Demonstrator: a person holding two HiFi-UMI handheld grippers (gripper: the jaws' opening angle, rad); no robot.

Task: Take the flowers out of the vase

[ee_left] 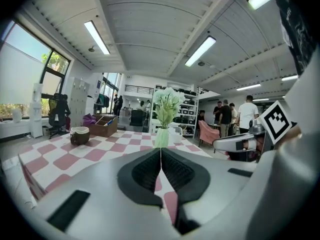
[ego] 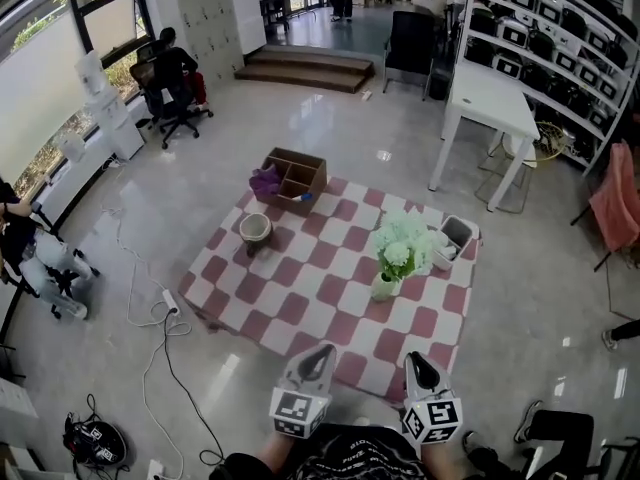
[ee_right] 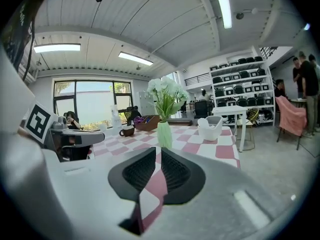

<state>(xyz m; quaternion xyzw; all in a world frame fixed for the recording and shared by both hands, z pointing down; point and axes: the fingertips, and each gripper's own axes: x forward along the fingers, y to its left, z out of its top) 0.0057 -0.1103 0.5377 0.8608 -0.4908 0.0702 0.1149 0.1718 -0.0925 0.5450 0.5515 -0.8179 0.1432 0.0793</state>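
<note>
Head view | white-green flower bunch (ego: 403, 236) in slim pale-green vase (ego: 385, 287): likely light, soft, tippy; pinch bunch low, above rim | left hand-held gripper (ego: 321, 352), right hand-held gripper (ego: 418, 360): jaws together, empty

A low surface (ego: 290, 313) covered in pink and white checks is standing on a pale, glossy floor (ego: 200, 148). 4 things are sitting on it. A wooden box (ego: 296, 175) with open compartments is resting at the far edge. A brown bowl (ego: 255, 230) with a pale rim is sitting nearer, toward the left. A pale green vase (ego: 385, 288) is standing upright, right of centre, holding white flowers (ego: 402, 236). A white tub (ego: 458, 233) is sitting at the far right corner.
</note>
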